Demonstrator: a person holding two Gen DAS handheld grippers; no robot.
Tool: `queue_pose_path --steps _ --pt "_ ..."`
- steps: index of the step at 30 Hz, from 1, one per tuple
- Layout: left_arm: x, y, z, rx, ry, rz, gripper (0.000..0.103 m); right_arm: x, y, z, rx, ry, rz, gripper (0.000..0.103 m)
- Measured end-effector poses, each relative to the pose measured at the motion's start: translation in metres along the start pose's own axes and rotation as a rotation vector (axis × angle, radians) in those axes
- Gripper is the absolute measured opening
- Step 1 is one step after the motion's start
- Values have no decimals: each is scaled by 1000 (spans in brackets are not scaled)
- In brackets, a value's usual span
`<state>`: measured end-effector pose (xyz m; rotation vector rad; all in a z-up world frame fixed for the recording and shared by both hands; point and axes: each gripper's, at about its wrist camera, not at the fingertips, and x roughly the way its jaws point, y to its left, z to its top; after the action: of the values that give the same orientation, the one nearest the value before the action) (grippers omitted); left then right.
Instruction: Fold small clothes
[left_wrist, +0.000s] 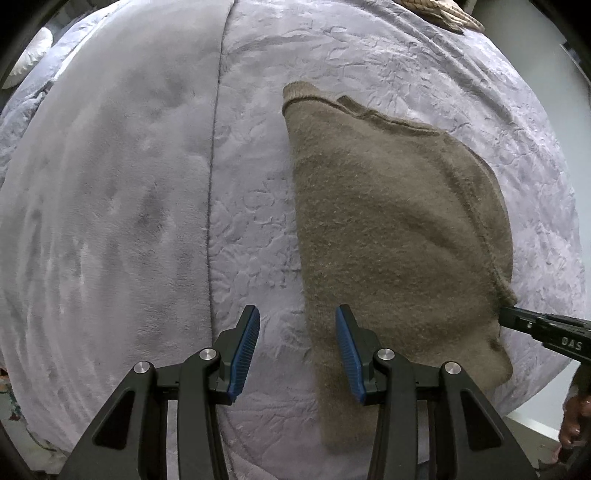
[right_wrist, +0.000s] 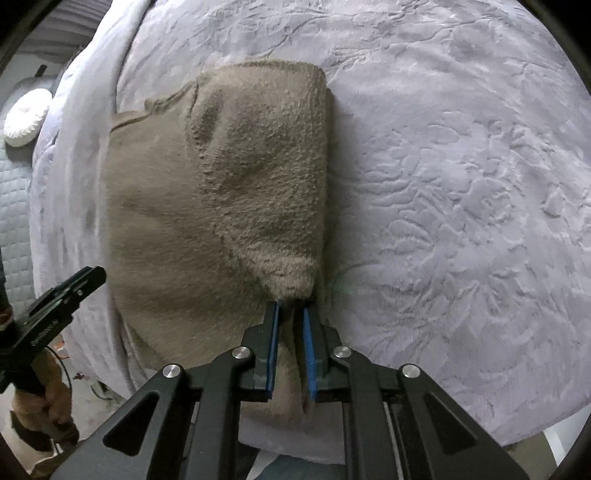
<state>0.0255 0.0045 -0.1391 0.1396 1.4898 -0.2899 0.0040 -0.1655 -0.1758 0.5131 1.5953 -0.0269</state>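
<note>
Lying flat on the lavender embossed plush blanket (right_wrist: 443, 166), the fuzzy taupe knit garment (right_wrist: 221, 184) sits half folded. Your right gripper (right_wrist: 291, 308) pinches a bunched corner of it between nearly closed blue pads. Your left gripper (left_wrist: 297, 317) hovers wide open over the garment's near edge, holding nothing.

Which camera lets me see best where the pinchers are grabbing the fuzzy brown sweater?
The right wrist view. There the right gripper is closed on a bunched corner of the brown sweater, right in the middle. The left wrist view shows that gripper only at its right edge, touching the sweater's side, while the left gripper hangs open.
</note>
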Motion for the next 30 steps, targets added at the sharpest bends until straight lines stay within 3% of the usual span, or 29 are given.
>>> queue_pose_path --steps 13,15,16,25,26,27,28,30 --pt "-5 1 1 -24 24 36 46 -39 -3 3 36 -67 -20 14" --pt "-5 3 2 -33 26 33 72 -41 1 3 33 -69 -20 14" --pt "-8 3 1 -38 7 37 77 -41 2 4 30 -69 -19 14" --pt "-16 2 3 -37 -8 52 78 -46 17 8 2 -80 -61 15" --pt "-17 1 4 -37 -8 61 89 -47 20 9 -3 -85 -68 18" --pt "-16 0 5 -39 -7 69 103 -49 23 9 -8 -92 -74 37" --pt "-18 0 5 -43 -14 82 103 -51 25 10 -15 -101 -78 66" --pt "-21 -2 6 -38 -21 79 103 -56 30 11 -27 -127 -78 81"
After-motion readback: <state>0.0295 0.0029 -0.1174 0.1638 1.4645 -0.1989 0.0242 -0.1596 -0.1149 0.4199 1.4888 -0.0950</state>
